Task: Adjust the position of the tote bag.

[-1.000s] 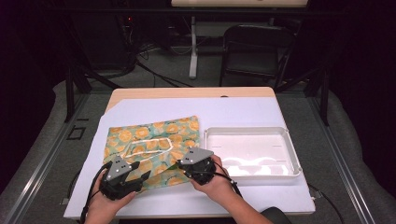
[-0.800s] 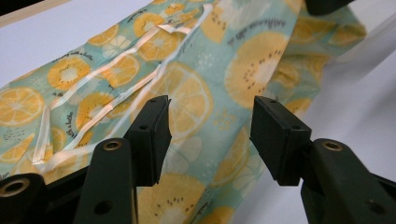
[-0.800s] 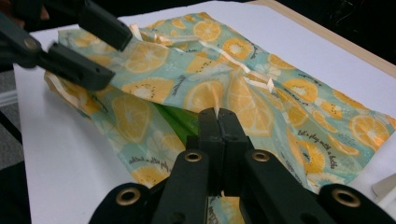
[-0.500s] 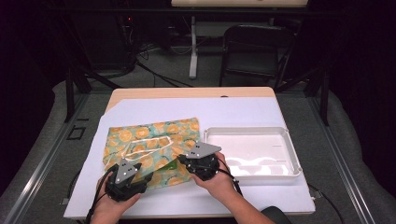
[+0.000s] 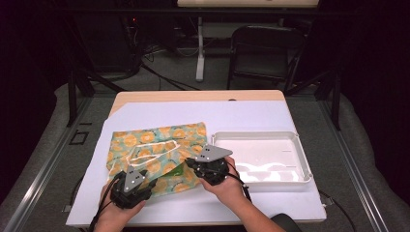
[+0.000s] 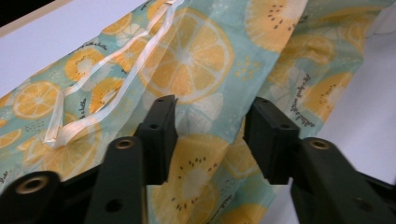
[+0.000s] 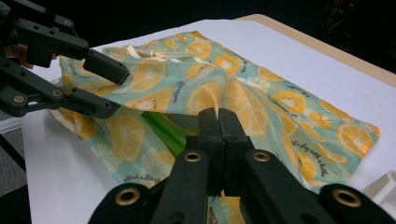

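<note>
Right gripper point(image 7: 218, 122): jaws pressed fully together, pinching a raised fold of the fruit-print cloth bag point(image 7: 261, 100) at its near edge; a green lining point(image 7: 163, 128) shows under the lifted layer just left of the pinch. Left gripper point(image 6: 210, 135): jaws partly apart and just now closing, with a ridge of the bag's cloth between them; the pads do not visibly press on it. In the right gripper view this left gripper point(image 7: 116, 91) stands at the bag's left edge, one jaw above the cloth and one below. In the high view, the bag point(image 5: 159, 150) lies flat on the white sheet point(image 5: 159, 113) covering the table, left of centre, its cream ribbon point(image 5: 152, 150) looped across the top surface. Both grippers meet the bag along its near edge, left gripper point(image 5: 133, 186) at the near left corner, right gripper point(image 5: 193, 166) at the near right. A white tray point(image 5: 300, 159) sits just beside the bag on the right.
</note>
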A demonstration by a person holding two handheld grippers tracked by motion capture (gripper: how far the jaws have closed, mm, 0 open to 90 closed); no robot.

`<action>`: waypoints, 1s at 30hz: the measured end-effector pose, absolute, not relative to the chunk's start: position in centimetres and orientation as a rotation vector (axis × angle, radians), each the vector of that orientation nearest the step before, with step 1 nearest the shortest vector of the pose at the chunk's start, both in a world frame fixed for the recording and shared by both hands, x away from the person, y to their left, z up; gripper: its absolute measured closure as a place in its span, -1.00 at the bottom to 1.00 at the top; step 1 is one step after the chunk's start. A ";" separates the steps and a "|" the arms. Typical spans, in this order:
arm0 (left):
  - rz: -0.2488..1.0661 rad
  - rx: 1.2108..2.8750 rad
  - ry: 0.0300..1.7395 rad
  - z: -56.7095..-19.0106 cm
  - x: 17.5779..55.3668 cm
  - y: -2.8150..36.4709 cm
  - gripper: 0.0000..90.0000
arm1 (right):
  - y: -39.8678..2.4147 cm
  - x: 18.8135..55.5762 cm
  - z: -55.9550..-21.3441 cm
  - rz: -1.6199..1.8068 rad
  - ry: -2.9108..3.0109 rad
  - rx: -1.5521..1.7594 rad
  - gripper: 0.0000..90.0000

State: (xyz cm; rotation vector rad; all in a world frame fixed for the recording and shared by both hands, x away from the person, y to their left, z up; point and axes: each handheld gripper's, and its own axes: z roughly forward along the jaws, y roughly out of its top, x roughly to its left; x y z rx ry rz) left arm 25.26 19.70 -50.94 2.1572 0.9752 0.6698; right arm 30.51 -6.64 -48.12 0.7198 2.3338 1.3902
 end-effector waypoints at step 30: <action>0.561 2.063 1.019 -49.7 26.7 21.3 1.00 | -6.7 30.3 -48.4 1.419 2.354 0.720 0.72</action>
